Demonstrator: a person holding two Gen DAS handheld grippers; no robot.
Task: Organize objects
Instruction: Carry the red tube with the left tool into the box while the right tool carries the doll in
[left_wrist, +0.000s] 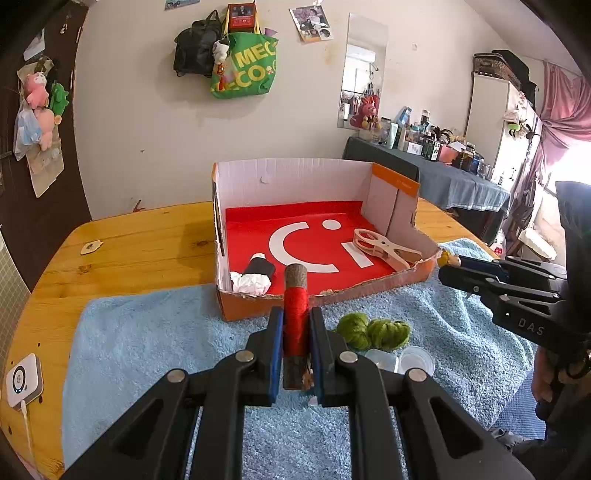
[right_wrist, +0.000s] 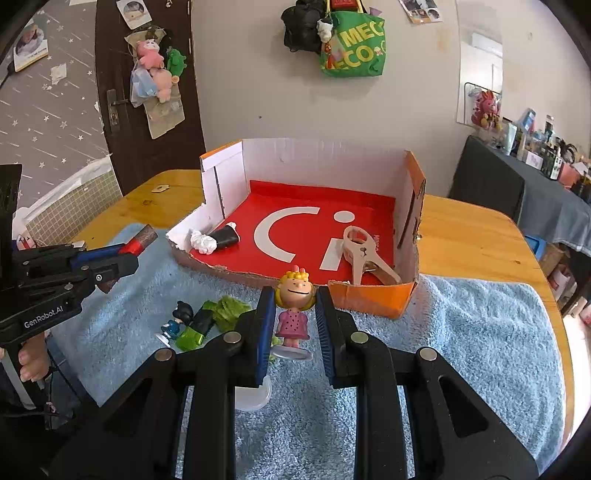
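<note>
Red thread spool (left_wrist: 295, 314) clamped in left gripper (left_wrist: 296, 350), long axis pointing straight at the box (left_wrist: 295, 173) just ahead. Right gripper (right_wrist: 295, 325) brackets the girl figurine (right_wrist: 294, 314) on the towel (right_wrist: 480, 332); can't tell if it grips. Box holds one clip (left_wrist: 384, 249), one black-white roll (left_wrist: 253, 277). Loose: one boy figurine (right_wrist: 176, 321), two green yarn balls (left_wrist: 373, 332).

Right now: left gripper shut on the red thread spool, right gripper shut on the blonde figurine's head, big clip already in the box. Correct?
One thing is off: the left gripper holds a red thread spool, but it is the right gripper that clamps the blonde figurine. That is wrong only in "shut": its pads flank the head with gaps, per the right wrist view. The clip lies in the cardboard box.
</note>
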